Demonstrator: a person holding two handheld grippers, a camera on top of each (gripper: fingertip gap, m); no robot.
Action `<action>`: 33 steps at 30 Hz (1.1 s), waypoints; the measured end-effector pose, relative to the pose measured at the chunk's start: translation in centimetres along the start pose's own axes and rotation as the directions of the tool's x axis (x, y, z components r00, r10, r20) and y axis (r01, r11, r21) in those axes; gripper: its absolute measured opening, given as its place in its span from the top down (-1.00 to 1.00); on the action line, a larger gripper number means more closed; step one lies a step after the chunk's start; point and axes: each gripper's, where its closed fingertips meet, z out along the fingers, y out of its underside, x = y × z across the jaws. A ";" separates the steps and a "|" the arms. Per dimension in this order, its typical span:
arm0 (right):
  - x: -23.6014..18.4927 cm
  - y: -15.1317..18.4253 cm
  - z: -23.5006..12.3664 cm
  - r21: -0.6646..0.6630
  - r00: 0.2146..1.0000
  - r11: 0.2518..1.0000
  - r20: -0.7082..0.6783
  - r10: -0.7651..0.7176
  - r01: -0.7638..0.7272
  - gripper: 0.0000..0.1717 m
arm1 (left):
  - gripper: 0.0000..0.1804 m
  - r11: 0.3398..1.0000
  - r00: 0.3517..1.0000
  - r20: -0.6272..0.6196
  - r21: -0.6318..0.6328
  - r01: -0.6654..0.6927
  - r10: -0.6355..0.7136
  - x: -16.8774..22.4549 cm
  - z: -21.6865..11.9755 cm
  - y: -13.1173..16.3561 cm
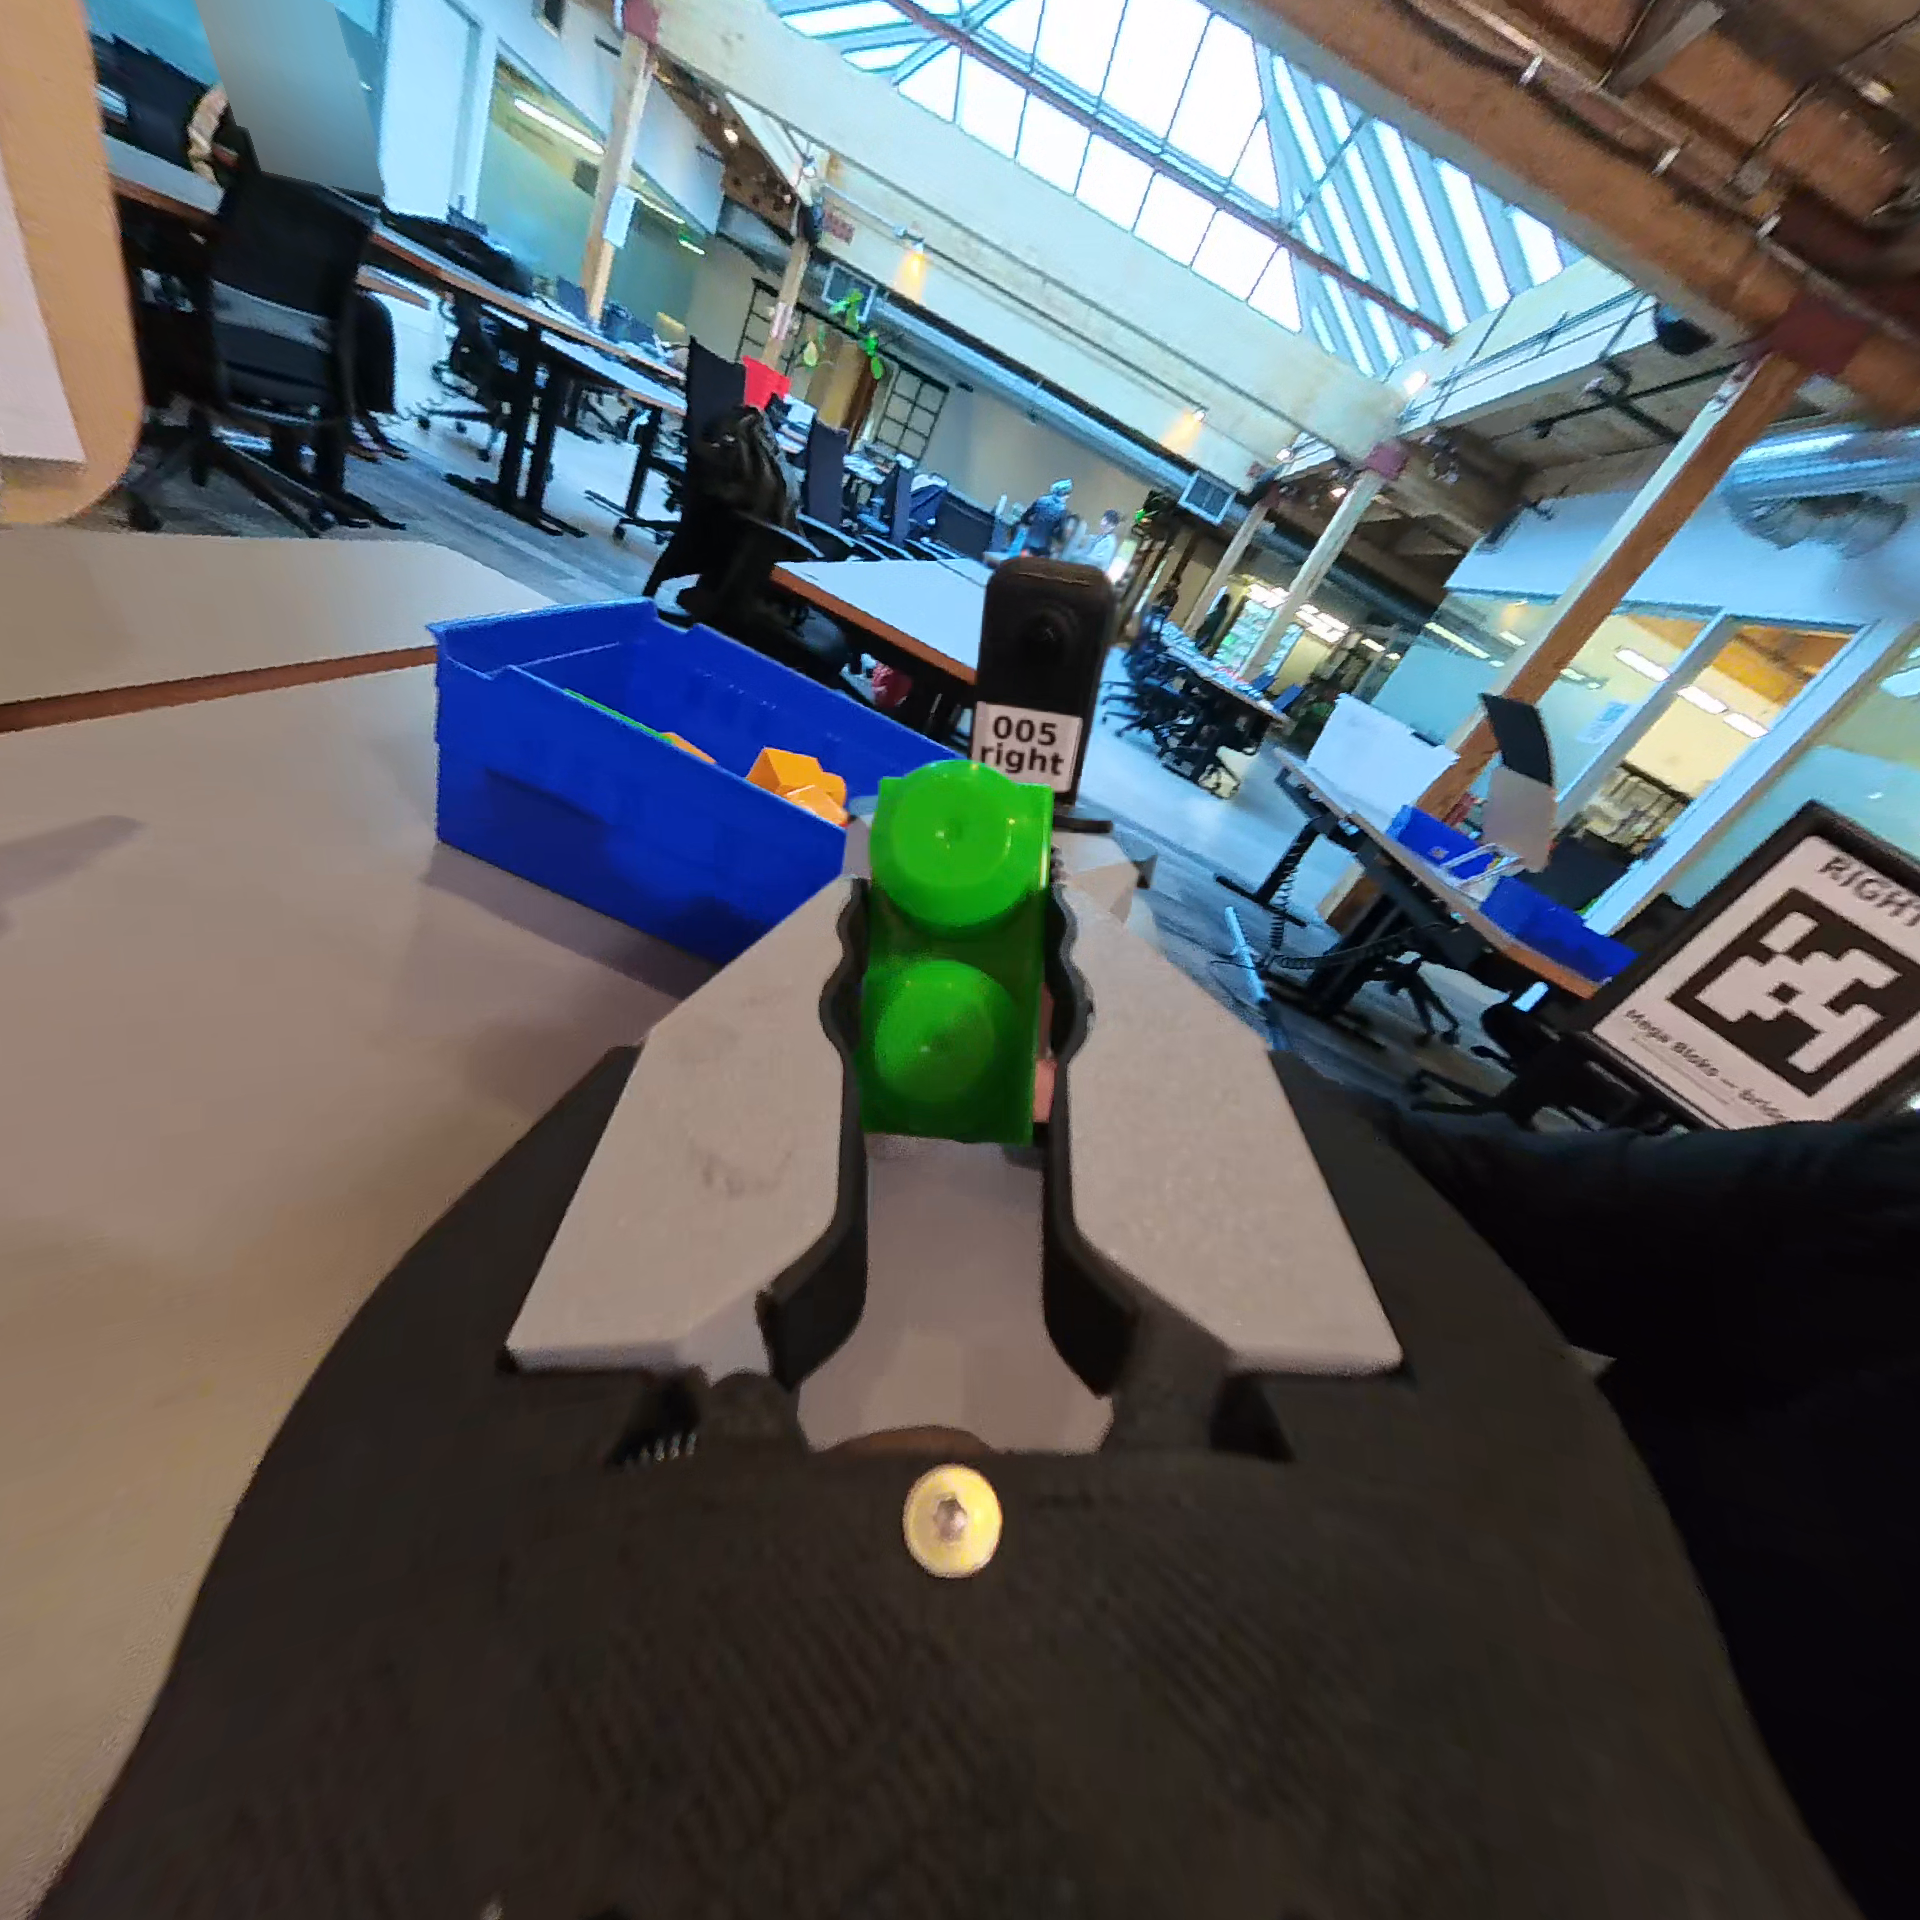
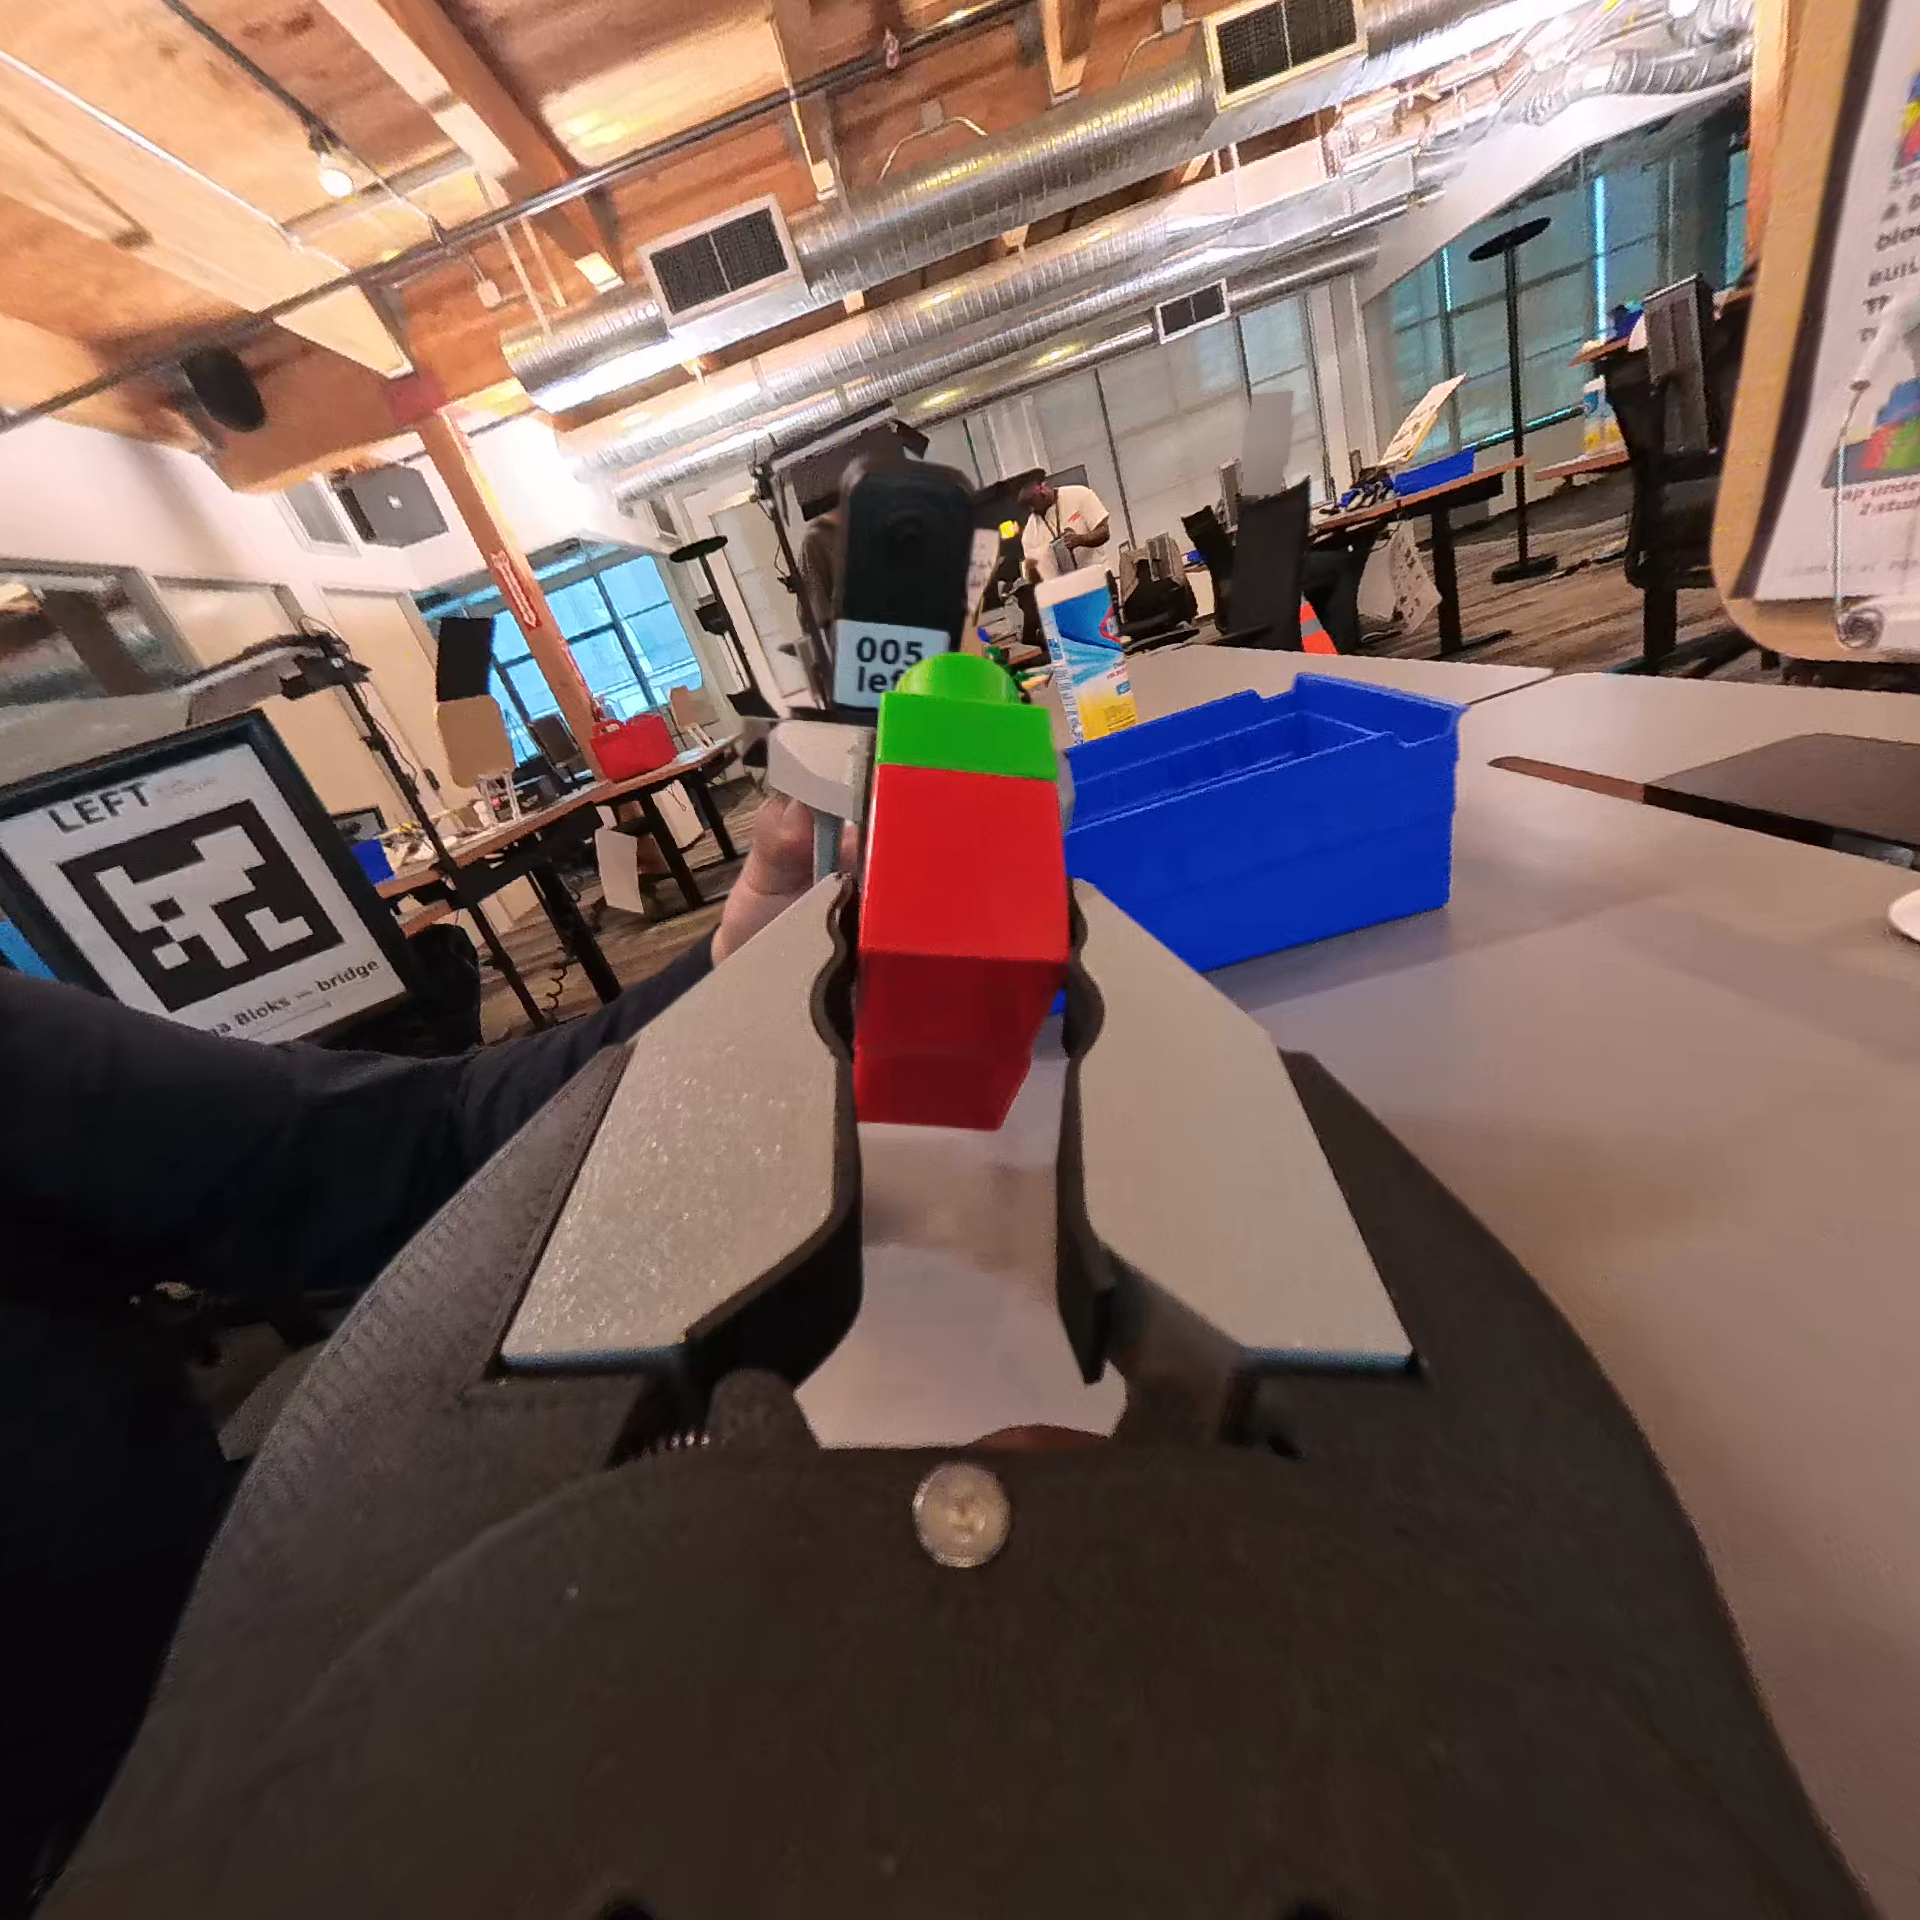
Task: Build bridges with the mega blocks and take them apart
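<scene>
The blue bin point(image 2: 1262, 831) is sitting on the grey table point(image 2: 1621, 1091), to the far right, with orange blocks point(image 1: 795, 779) waiting inside. The right tongs point(image 2: 961, 961) are squeezing the red block point(image 2: 961, 914). The left tongs point(image 1: 951, 987) are squeezing the green block point(image 1: 951, 977) stuck on it, likely so the 2 can pull apart. Nothing is blocking them.

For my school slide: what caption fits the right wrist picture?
Right hand-held gripper clamps a red plastic block joined to a green one.
</scene>
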 end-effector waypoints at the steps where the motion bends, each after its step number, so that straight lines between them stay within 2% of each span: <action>1: -0.1 0.0 0.0 -0.003 1.000 1.000 0.001 -0.002 0.002 0.60 | 0.65 1.000 1.000 -0.009 0.001 0.013 -0.013 0.0 -0.1 0.1; 6: 1.0 1.4 0.3 -0.105 0.998 0.994 -0.064 -0.017 0.010 0.60 | 0.65 0.998 0.998 0.017 -0.019 0.059 -0.059 -1.2 -0.6 1.0; 9: 1.4 1.8 0.2 -0.200 0.972 0.969 -0.152 -0.178 0.146 0.60 | 0.65 0.995 0.995 0.008 -0.016 0.100 -0.100 -1.4 -0.9 1.3; 12: 1.4 1.6 0.0 -0.305 0.894 0.901 -0.232 -0.384 0.308 0.61 | 0.65 0.992 0.992 -0.016 -0.001 0.126 -0.126 -1.4 -1.0 1.3; 14: 1.3 1.3 -0.3 -0.346 0.850 0.865 -0.256 -0.460 0.364 0.62 | 0.66 0.992 0.992 -0.019 0.010 0.129 -0.128 -1.3 -0.9 1.2; 16: 1.9 1.3 -0.8 -0.442 0.742 0.772 -0.290 -0.604 0.456 0.63 | 0.65 0.994 0.994 0.015 0.018 0.112 -0.113 -1.8 -1.2 1.1; 17: 1.9 1.3 -0.9 -0.452 0.720 0.755 -0.293 -0.629 0.476 0.63 | 0.66 0.992 0.992 -0.007 0.026 0.126 -0.125 -1.7 -1.4 1.0; 19: 1.7 1.1 -0.7 -0.403 0.779 0.811 -0.295 -0.554 0.424 0.63 | 0.66 0.988 0.989 -0.016 0.044 0.150 -0.149 -1.8 -1.5 0.9; 20: 2.0 0.4 -1.1 -0.390 0.770 0.820 -0.325 -0.549 0.420 0.64 | 0.65 0.988 0.989 -0.005 0.044 0.148 -0.148 -2.1 -1.5 1.0; 23: 2.6 -3.6 -4.2 -0.339 0.645 0.810 -0.491 -0.586 0.478 0.63 | 0.66 0.986 0.987 0.006 0.049 0.159 -0.160 -2.8 -1.6 1.2; 26: 2.3 -8.3 -8.9 -0.300 0.470 0.800 -0.682 -0.560 0.519 0.62 | 0.65 0.980 0.982 -0.008 0.055 0.190 -0.190 -3.0 -1.5 1.5; 30: 1.9 -11.1 -13.1 -0.235 0.395 0.825 -0.789 -0.470 0.513 0.63 | 0.65 0.980 0.981 -0.001 0.025 0.196 -0.196 -3.1 -0.4 2.5; 31: 2.7 -11.4 -14.8 -0.257 0.340 0.835 -0.825 -0.452 0.487 0.63 | 0.65 0.980 0.980 0.000 0.017 0.201 -0.201 -3.2 -0.1 2.8; 33: 3.9 -11.9 -18.9 -0.350 0.175 0.836 -0.874 -0.454 0.422 0.63 | 0.65 0.977 0.977 -0.017 0.007 0.214 -0.214 -3.0 0.4 3.2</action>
